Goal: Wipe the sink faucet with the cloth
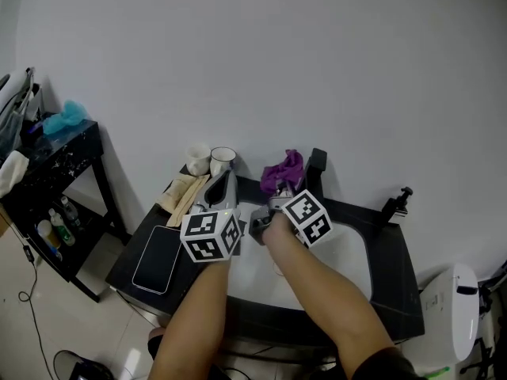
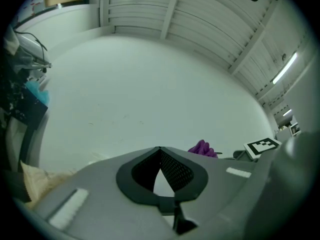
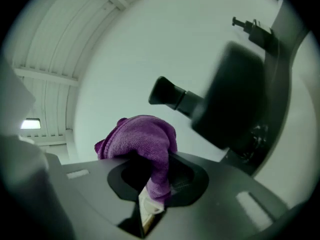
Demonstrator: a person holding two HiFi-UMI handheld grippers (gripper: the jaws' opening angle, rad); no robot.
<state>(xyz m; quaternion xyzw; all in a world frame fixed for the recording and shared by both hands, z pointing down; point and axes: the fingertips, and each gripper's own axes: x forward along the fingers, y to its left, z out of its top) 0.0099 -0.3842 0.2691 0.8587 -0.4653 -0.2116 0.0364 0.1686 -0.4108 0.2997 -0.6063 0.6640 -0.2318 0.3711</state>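
A purple cloth (image 1: 283, 170) is bunched up between the jaws of my right gripper (image 1: 277, 193), which is shut on it just left of the black faucet (image 1: 317, 163) at the back of the sink (image 1: 348, 248). In the right gripper view the cloth (image 3: 143, 140) sticks out of the right gripper (image 3: 155, 165), and the faucet (image 3: 235, 99) looms close on the right, its spout pointing left above the cloth; whether they touch I cannot tell. My left gripper (image 1: 221, 184) hovers beside it over the sink's left side. Its jaws meet at the tip of the left gripper (image 2: 160, 151), with nothing between them.
Two white cups (image 1: 210, 160) stand at the counter's back left, with beige items (image 1: 181, 192) and a phone (image 1: 158, 258) in front of them. A black shelf (image 1: 55, 157) with bottles stands at the left. A small black fitting (image 1: 399, 199) sits on the sink's right rim.
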